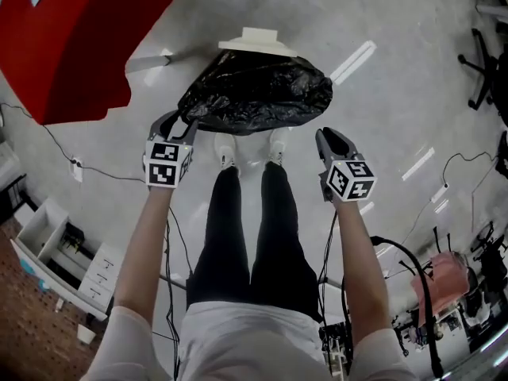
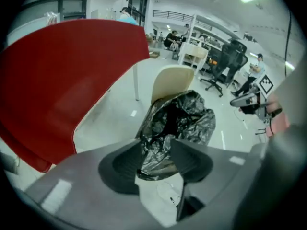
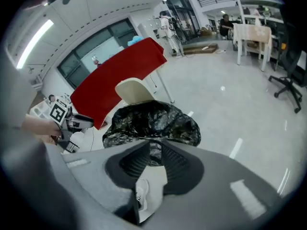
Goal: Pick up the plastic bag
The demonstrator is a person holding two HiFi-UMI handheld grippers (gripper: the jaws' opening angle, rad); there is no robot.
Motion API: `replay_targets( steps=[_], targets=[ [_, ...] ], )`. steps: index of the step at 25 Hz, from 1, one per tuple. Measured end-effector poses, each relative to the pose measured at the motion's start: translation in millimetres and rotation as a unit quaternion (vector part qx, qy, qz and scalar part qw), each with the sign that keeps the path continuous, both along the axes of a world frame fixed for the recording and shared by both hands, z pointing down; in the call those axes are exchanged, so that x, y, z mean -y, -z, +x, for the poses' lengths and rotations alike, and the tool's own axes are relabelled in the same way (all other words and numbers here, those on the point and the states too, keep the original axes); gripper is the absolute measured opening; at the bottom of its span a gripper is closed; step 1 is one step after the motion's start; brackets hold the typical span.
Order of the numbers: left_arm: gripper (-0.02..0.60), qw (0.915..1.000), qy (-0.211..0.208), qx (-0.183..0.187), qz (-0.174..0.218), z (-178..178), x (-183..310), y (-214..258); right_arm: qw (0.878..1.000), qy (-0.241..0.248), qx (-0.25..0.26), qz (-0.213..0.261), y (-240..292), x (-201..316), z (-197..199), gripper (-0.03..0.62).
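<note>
A crumpled black plastic bag (image 1: 254, 94) lies on the grey floor in front of the person's feet, against a cream chair (image 1: 258, 40). My left gripper (image 1: 178, 121) is at the bag's left edge. Its jaws stand apart, and the bag (image 2: 182, 119) shows in the gap (image 2: 156, 150) without the pads pressing on it. My right gripper (image 1: 329, 137) hangs a little below the bag's right end, apart from it. Its jaws stand slightly apart, with the bag (image 3: 148, 121) seen beyond the narrow gap (image 3: 154, 152).
A red table (image 1: 71, 38) stands to the left, close to the bag. The person's white shoes (image 1: 226, 153) are just behind the bag. A white drawer unit (image 1: 55, 252) is at lower left, and an office chair (image 1: 484, 70) at far right. Cables run across the floor.
</note>
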State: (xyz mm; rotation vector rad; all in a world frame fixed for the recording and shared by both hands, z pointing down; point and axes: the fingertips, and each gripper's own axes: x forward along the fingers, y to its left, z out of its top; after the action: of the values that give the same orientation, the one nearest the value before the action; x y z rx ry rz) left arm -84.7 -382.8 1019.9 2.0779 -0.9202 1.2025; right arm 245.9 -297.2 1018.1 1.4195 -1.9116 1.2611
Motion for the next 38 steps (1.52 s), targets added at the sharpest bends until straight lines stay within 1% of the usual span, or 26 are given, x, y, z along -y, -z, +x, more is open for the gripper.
replay_targets(
  steps=[1,2,3,4,5,6,8,9,10,12,13,14,15,16,17,18,19,21,26,29,31,38],
  targets=[
    [0.226,0.9999,0.003,0.006,-0.008,-1.5,2.0,-15.0,1.0,-0.013,0.008,-0.01,-18.5,-0.1,5.9,0.088],
    [0.243,0.9998,0.006,0.011,-0.016,-2.4,3.1,-27.9,0.999,-0.028,0.02,-0.02,-35.5,-0.7,11.5,0.102],
    [0.28,0.9996,0.006,0.014,-0.024,-2.7,3.6,-38.2,0.998,-0.046,0.036,-0.03,-50.4,-1.6,16.4,0.12],
    [0.314,0.9994,0.006,0.017,-0.029,-2.7,3.8,-46.4,0.995,-0.068,0.057,-0.039,-63.4,-2.0,20.6,0.152],
    [0.316,0.9992,0.005,0.019,-0.034,-2.3,4.1,-54.1,0.991,-0.092,0.082,-0.047,-75.4,-1.3,24.6,0.198],
    [0.332,0.999,0.007,0.019,-0.039,-1.8,5.1,-62.8,0.985,-0.119,0.111,-0.053,-87.6,0.9,28.6,0.251],
    [0.34,0.9982,0.021,0.014,-0.055,-1.3,8.2,-85.8,0.969,-0.17,0.17,-0.063,-114.9,7.8,34.8,0.345],
    [0.344,0.9974,0.03,0.011,-0.065,-2.2,8.7,-98.5,0.96,-0.19,0.197,-0.066,-128.2,10.8,35.7,0.359],
    [0.344,0.9964,0.039,0.01,-0.075,-4.2,7.9,-110.4,0.951,-0.203,0.221,-0.069,-139.4,13.1,34.4,0.36],
    [0.338,0.9946,0.05,0.016,-0.09,-10.8,4.0,-129.7,0.938,-0.204,0.27,-0.073,-151.4,17.9,23.9,0.36],
    [0.312,0.994,0.055,0.02,-0.093,-14.6,2.5,-136.0,0.933,-0.197,0.293,-0.071,-151.2,21.7,16.0,0.344],
    [0.257,0.9937,0.062,0.023,-0.091,-18.5,1.9,-139.1,0.93,-0.185,0.31,-0.063,-147.0,26.4,7.7,0.274],
    [0.18,0.9936,0.069,0.026,-0.086,-22.4,1.9,-139.1,0.93,-0.172,0.321,-0.052,-139.6,31.5,-0.5,0.168],
    [0.126,0.9935,0.077,0.029,-0.079,-26.5,1.8,-136.5,0.932,-0.159,0.322,-0.041,-131.0,35.2,-7.8,0.06],
    [0.06,0.9935,0.083,0.033,-0.072,-30.7,1.1,-132.9,0.938,-0.147,0.311,-0.037,-124.2,35.5,-12.7,0.003],
    [0.012,0.9933,0.087,0.037,-0.066,-34.3,0.0,-129.6,0.946,-0.137,0.29,-0.039,-119.8,32.8,-15.1,0.003],
    [0.01,0.9931,0.091,0.04,-0.062,-36.9,-1.3,-126.8,0.954,-0.127,0.267,-0.041,-116.3,29.7,-16.0,0.002],
    [0.008,0.9928,0.099,0.038,-0.056,-38.3,-2.9,-116.8,0.966,-0.11,0.231,-0.036,-103.8,25.2,-15.6,0.003],
    [0.008,0.9946,0.098,0.007,-0.035,-30.6,-4.5,-54.2,0.984,-0.065,0.165,0.007,-28.0,21.4,-18.5,0.002],
    [0.006,0.9952,0.091,-0.01,-0.033,-27.0,-9.3,-13.2,0.991,-0.034,0.129,0.027,17.4,15.9,-24.7,0.002],
    [0.007,0.9952,0.088,-0.027,-0.033,-21.7,-12.5,19.7,0.993,-0.019,0.11,0.041,51.7,12.7,-27.1,0.003],
    [0.008,0.9922,0.087,-0.089,-0.009,-5.2,-24.5,146.1,0.994,0.006,0.072,0.079,160.9,2.8,-34.8,0.002]
  ],
)
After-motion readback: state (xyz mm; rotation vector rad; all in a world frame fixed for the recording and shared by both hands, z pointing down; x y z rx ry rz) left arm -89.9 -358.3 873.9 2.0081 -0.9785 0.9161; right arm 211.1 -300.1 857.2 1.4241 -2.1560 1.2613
